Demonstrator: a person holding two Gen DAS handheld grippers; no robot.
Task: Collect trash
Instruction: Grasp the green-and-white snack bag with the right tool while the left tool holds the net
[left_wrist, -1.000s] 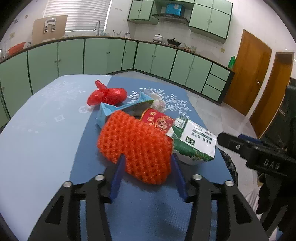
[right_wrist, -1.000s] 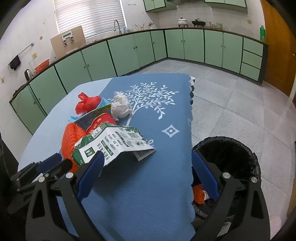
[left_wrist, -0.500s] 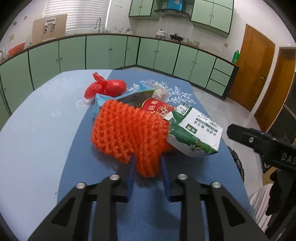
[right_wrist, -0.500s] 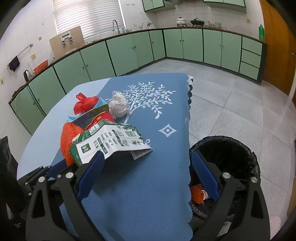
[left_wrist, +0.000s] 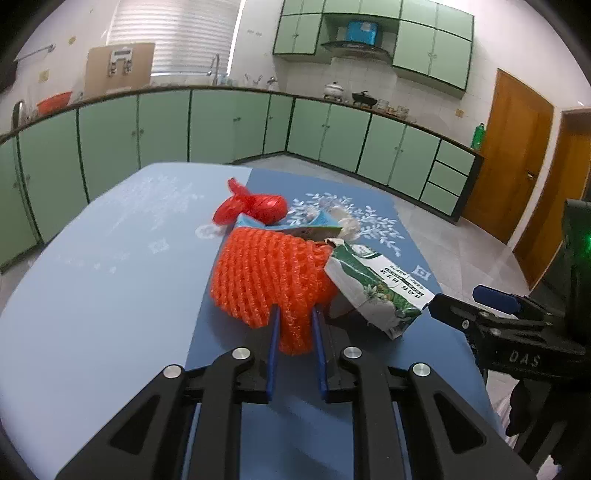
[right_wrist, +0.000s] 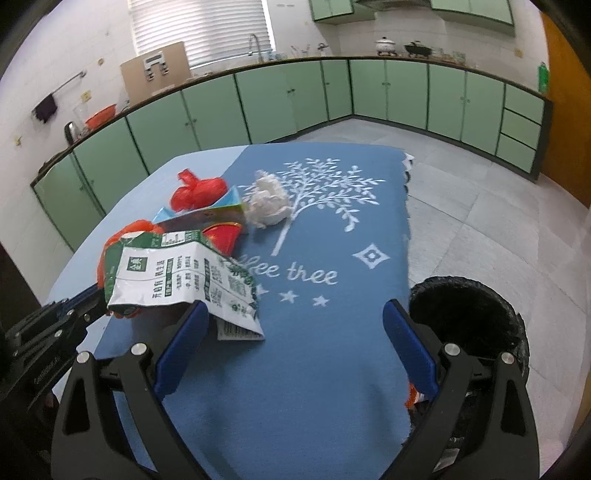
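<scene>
Left claw (left_wrist: 294, 332) pinched on orange foam fruit net (left_wrist: 267, 275); right claw (right_wrist: 291, 341) wide, unladen. Lift net clear of crumpled green-white carton (left_wrist: 373, 284), carry over tabletop's right edge to black-lined bin (right_wrist: 467, 314).

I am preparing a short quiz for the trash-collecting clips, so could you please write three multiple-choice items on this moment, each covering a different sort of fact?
1. Where is the black-lined trash bin?
A. on the blue tablecloth
B. on the floor beside the table
C. on the counter

2. What colour is the foam mesh sleeve?
A. orange
B. white
C. green

3. How do the right tongs stand?
A. shut on the crumpled white tissue
B. shut on the green-and-white milk carton
C. open, holding nothing

Answers: 1 B, the bin stands past the cloth's edge; 2 A, seen between the left tongs, which are shut on it; 3 C, the blue pads are wide apart.
</scene>
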